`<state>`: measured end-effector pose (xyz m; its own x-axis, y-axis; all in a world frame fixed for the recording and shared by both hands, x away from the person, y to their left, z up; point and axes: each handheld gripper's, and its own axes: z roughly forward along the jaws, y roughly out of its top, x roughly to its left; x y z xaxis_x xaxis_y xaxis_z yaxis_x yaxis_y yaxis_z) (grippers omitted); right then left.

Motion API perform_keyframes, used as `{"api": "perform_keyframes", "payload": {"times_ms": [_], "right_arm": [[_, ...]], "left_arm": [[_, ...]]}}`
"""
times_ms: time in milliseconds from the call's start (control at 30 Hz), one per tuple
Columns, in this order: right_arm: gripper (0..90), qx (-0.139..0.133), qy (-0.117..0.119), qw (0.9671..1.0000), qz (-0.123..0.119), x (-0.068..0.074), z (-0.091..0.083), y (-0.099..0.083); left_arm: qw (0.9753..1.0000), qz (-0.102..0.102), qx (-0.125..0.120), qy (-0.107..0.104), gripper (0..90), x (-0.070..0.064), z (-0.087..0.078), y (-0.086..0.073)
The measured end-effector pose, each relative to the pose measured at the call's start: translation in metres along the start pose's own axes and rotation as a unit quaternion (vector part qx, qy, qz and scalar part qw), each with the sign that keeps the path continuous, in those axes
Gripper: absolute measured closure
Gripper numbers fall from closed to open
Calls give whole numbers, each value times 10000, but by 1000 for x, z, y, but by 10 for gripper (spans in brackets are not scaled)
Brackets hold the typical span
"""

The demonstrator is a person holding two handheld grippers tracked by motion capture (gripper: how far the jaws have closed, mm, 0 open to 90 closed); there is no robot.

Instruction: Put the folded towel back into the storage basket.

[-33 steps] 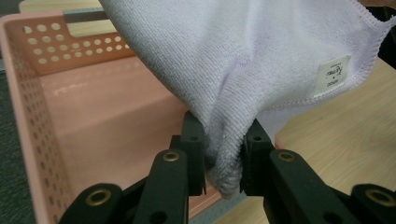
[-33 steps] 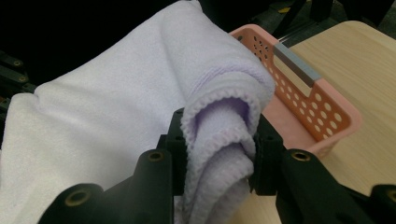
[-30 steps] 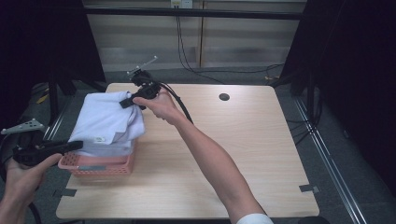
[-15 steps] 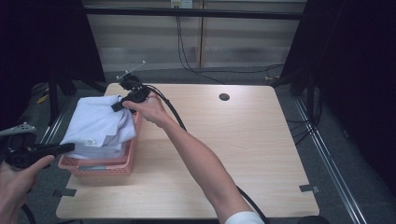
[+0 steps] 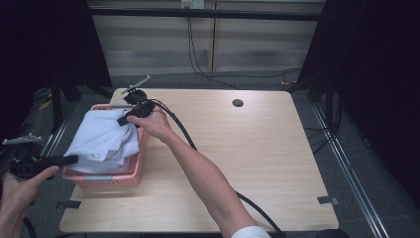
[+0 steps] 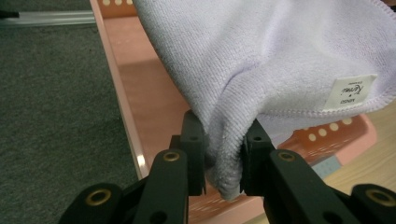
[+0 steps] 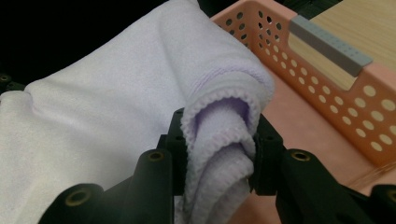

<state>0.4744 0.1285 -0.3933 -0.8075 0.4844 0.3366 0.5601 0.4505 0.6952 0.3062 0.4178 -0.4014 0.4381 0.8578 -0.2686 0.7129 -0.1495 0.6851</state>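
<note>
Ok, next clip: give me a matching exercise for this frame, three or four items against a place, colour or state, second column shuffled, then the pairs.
Column one:
1. towel
2. basket
3. left tongs
4. round hole in the table

Column two:
A. pink, perforated walls
B. dark, at the table's far side
C. pale lilac, white label on its hem
D. shut on a fold of cloth near the basket's outer wall

Pairs: 1-C, 2-A, 3-D, 4-B
</note>
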Motion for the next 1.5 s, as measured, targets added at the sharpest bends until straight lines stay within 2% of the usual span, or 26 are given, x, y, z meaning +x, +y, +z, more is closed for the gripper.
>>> {"api": "perform_keyframes", "payload": {"times_ms": [100,200,300,533,633,800,867,900,1000,1100,1133,1267,1400,1500], "right_arm": [[668,25,5,10000,0,0,7,-7],[668,73,-12,10000,31,0,13,-11],[668,107,-77,9999,55,0,19,-14],[655,142,-101,9998,110,-2,30,-22],[617,172,-155,9997,120,-5,34,-26],[561,225,-171,9995,135,-11,35,-29],[497,241,-174,9995,125,-12,35,-29],[435,246,-258,9993,135,-12,35,-30],[350,145,-315,9993,98,-14,32,-29],[306,31,-362,9993,92,-16,27,-27],[304,35,-344,9993,123,-16,25,-26],[295,-97,-282,9996,1,-18,14,-24],[296,-284,-246,9993,-87,-21,-6,-24],[295,-401,-276,9987,-173,-24,-26,-29]], "left_arm": [[10000,-75,49,-27,755,6,5,-9],[9999,-111,81,29,755,7,7,-11],[9997,-55,176,131,755,7,9,-11],[9993,-95,287,202,743,8,15,-14],[9993,-90,327,140,729,8,17,-15],[9988,12,450,207,648,-2,21,-12],[9985,81,447,315,575,-5,20,-11],[9986,80,423,316,543,-6,20,-10],[9992,114,239,291,473,-9,14,-8],[9992,189,201,277,433,-13,12,-5],[9992,206,174,292,420,-16,12,-4],[9996,211,27,208,395,-26,13,-2],[9997,165,-143,145,395,-39,13,-2],[9992,325,-199,88,394,-53,13,-2]]}}
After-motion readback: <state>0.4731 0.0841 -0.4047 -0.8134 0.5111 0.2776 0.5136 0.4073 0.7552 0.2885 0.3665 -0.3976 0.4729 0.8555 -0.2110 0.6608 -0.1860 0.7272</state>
